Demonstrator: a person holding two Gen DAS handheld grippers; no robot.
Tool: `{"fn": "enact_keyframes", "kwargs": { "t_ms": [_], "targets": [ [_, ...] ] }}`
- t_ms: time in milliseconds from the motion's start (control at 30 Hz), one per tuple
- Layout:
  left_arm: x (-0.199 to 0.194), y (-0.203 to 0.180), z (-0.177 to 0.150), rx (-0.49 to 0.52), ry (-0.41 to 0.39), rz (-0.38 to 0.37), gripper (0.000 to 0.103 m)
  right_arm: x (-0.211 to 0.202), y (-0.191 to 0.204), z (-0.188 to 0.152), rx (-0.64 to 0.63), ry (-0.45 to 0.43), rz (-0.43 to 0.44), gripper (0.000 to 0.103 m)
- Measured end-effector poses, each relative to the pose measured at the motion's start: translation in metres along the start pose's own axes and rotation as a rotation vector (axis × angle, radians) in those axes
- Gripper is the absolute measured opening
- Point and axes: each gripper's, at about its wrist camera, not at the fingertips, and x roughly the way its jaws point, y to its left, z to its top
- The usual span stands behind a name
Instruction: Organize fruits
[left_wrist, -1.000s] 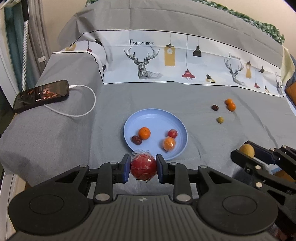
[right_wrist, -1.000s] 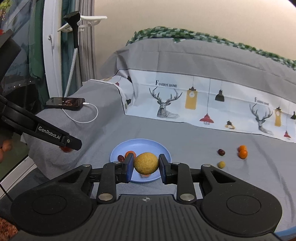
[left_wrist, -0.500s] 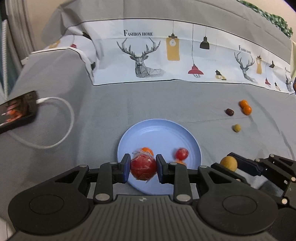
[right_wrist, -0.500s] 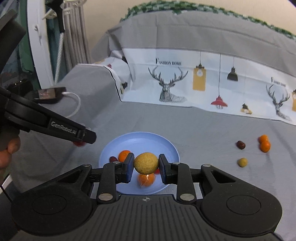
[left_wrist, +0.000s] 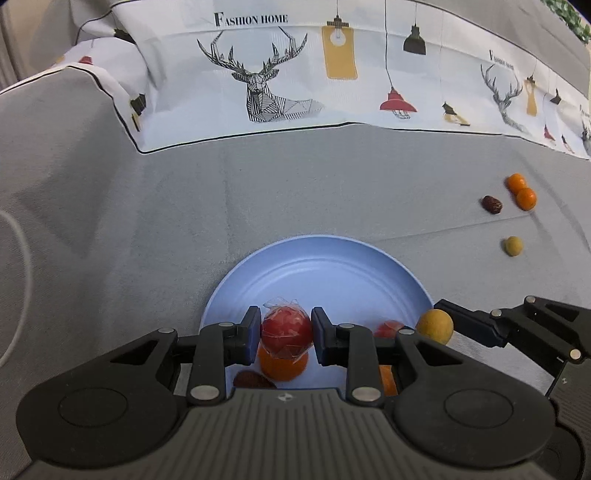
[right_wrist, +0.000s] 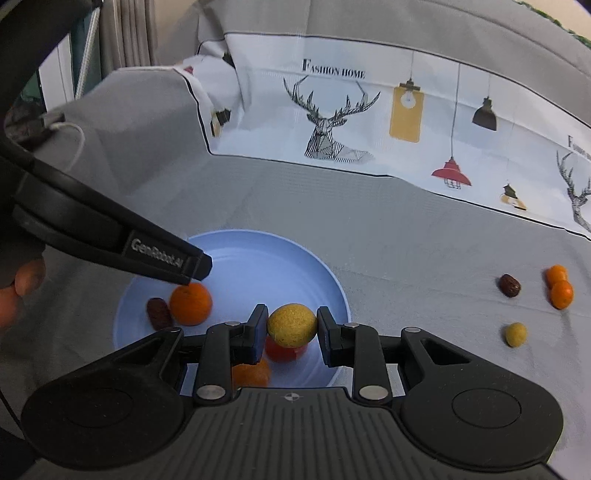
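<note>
Grey bedcover (left_wrist: 110, 206) spread wide and smooth, creased only faintly toward the right. Folded back across the far side, a white printed band (left_wrist: 369, 85) edged by a thin dark line, decorated with line-drawn stag heads, hanging lamps in black, red and yellow, and the words "Fashion Home". Behind that, a raised grey bolster (right_wrist: 406, 26) with a sliver of green checked fabric (right_wrist: 576, 31) at its top right corner. Off the left edge, pale pleated curtains (right_wrist: 125, 33) and a white frame (right_wrist: 55, 74). White charging cable (right_wrist: 75, 134) looped on the bedcover's left side. Lit evenly and softly, without hard shadows.
</note>
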Motion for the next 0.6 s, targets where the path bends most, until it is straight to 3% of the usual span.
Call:
{"fn": "enact_keyframes", "kwargs": {
  "t_ms": [67,100,133,200,333,500,600],
  "targets": [
    [0.003,0.000,0.004,0.010,-0.007,0.011,0.048,0.007,-0.001,0.003,-0.010,0.005,0.004,0.030],
    [0.001,0.001,0.005,0.012,-0.024,0.016,0.079,0.011,-0.001,0.005,-0.013,0.012,0.011,0.032],
    [-0.003,0.001,0.006,0.008,-0.050,0.030,0.103,0.013,-0.003,0.007,-0.011,0.014,0.012,0.044],
    [-0.018,0.003,0.002,-0.003,-0.119,0.046,0.103,0.010,-0.004,0.011,-0.004,0.012,0.005,0.063],
    [-0.043,0.008,-0.017,-0.008,-0.062,0.049,0.103,-0.017,-0.007,0.003,0.012,0.033,0.000,0.085],
    [-0.093,0.015,-0.062,-0.075,-0.014,0.068,0.103,-0.072,0.000,-0.030,0.066,0.122,0.038,0.094],
    [-0.124,0.016,-0.084,-0.098,-0.013,0.083,0.103,-0.109,0.008,-0.043,0.102,0.127,0.049,0.094]
  ]
}}
